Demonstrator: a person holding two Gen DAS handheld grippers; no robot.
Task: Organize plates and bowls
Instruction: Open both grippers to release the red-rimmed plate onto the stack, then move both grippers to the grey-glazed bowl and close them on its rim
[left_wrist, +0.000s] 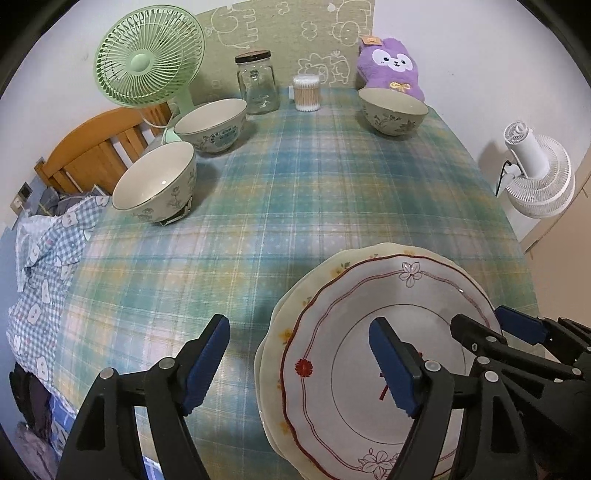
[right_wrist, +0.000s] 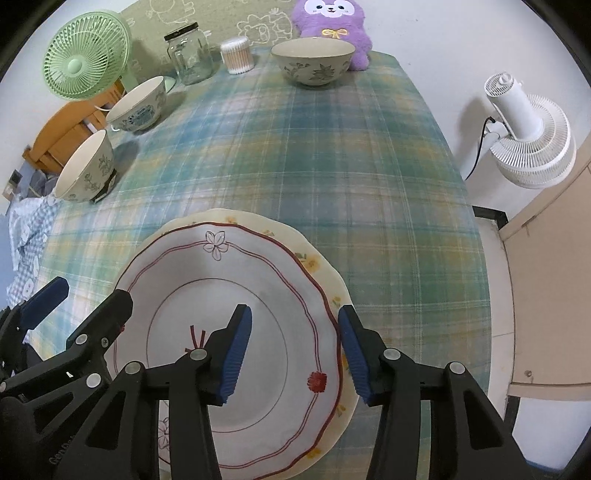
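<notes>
We can read no brand or writing on anything here; the blue mark on the blue-patterned bowl (left_wrist: 212, 125) is too blurred to make out.

The red-rimmed plate (right_wrist: 229, 280) lies on top of the yellow-flowered plate (right_wrist: 321, 266), both on the plaid tablecloth (left_wrist: 295, 192). Taking the red-rimmed plate as our landmark: our right gripper (right_wrist: 295, 354) is spread wide across the plate's right rim, one finger above the plate's well and the other just outside the edge of the stack, gripping nothing. Our left gripper (left_wrist: 299, 369) is also wide open and empty, with one finger over the plate's well and the other over bare cloth to the plate's left.

Far beyond the plate stands the far floral bowl (left_wrist: 393, 110), in front of the purple plush toy (left_wrist: 388, 68). To the plate's far left, the tilted floral bowl (left_wrist: 155, 182) leans on something dark we cannot identify. Behind it sits the blue-patterned bowl. The plates' near edges are hidden behind the grippers.
</notes>
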